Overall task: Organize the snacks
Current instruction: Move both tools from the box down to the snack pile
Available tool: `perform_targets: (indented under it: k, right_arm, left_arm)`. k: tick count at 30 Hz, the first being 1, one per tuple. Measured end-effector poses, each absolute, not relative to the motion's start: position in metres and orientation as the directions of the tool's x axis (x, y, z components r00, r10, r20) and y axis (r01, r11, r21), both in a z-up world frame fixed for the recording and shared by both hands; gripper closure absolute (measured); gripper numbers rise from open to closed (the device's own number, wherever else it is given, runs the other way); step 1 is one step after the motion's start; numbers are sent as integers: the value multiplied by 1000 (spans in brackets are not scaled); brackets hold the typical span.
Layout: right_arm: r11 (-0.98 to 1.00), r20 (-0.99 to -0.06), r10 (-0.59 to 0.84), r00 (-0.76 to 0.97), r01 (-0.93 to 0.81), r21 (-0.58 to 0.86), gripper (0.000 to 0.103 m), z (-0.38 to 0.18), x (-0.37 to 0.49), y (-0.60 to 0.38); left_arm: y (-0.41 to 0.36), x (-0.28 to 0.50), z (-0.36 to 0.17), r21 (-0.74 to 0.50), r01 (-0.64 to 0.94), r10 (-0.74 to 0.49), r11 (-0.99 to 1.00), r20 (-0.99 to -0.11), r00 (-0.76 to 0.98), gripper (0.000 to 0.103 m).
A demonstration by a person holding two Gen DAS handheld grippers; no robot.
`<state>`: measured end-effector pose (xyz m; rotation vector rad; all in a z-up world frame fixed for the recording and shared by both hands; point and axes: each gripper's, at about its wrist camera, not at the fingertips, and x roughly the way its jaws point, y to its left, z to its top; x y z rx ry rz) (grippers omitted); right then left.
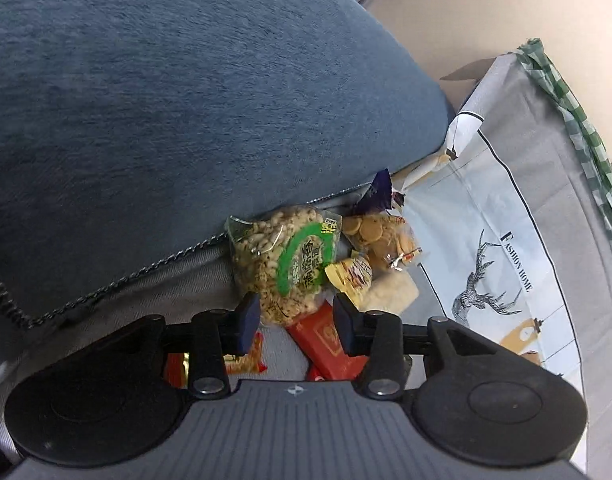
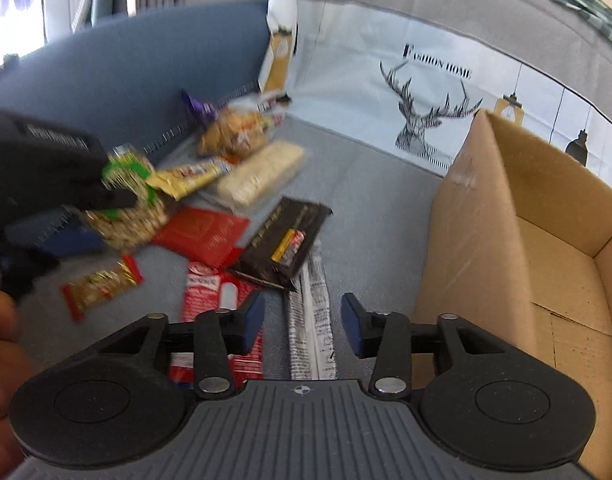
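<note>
**A:** Now, what do you see by your left gripper point(image 1: 296, 318)?

**B:** Your left gripper hangs over the snack pile. Its jaws stand apart and nothing is pinched between them. Just past its tips lies the bag of puffed grains point(image 1: 282, 264) with a green ring on it. That bag leans on the edge of the blue cushion point(image 1: 186, 100).

**A:** What is next to that bag?

**B:** A bag of round biscuits point(image 1: 379, 240) is just to its right. A yellow wrapper point(image 1: 349, 274) lies between the two bags. A pale rice bar point(image 1: 389, 292) is touching the yellow wrapper. A red packet point(image 1: 325, 340) lies right under your left gripper.

**A:** And your right gripper point(image 2: 304, 322)?

**B:** It is loose too, jaws apart, holding nothing. A long white packet point(image 2: 311, 320) lies on the grey seat point(image 2: 365, 200) between its fingers, but the pads do not press on it. A black packet point(image 2: 286, 240) lies just beyond. A red and white packet point(image 2: 210, 300) lies by the left finger. A small red and gold bar point(image 2: 102, 286) lies apart, further left.

**A:** Where is the box?

**B:** The cardboard box point(image 2: 485, 220) stands open on your right, beside the snacks. Behind it hangs a cloth with a deer picture point(image 2: 429, 120). A hand point(image 2: 2, 380) shows at the left edge.
</note>
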<state>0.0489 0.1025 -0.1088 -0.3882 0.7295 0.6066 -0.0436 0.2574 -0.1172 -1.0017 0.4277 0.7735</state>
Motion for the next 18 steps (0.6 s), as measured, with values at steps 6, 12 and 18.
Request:
perform_targets:
  k: [6,12,18]
  right_arm:
    - [765,-773,292,563,-623,-166,51,-130,63,109]
    - [765,-794,282,539,-625,-153,70,-138,66,109]
    - [773,-789,367,494,-633,-37,85,-130,67,99]
  left_arm:
    - [247,-40,-112,-527,-775,423,348,-650,631,56]
    - [245,-35,-111,-494,-783,451,377,-641,622,53]
    - [242,-34,-110,-482,-785,451,389,-644,618,52]
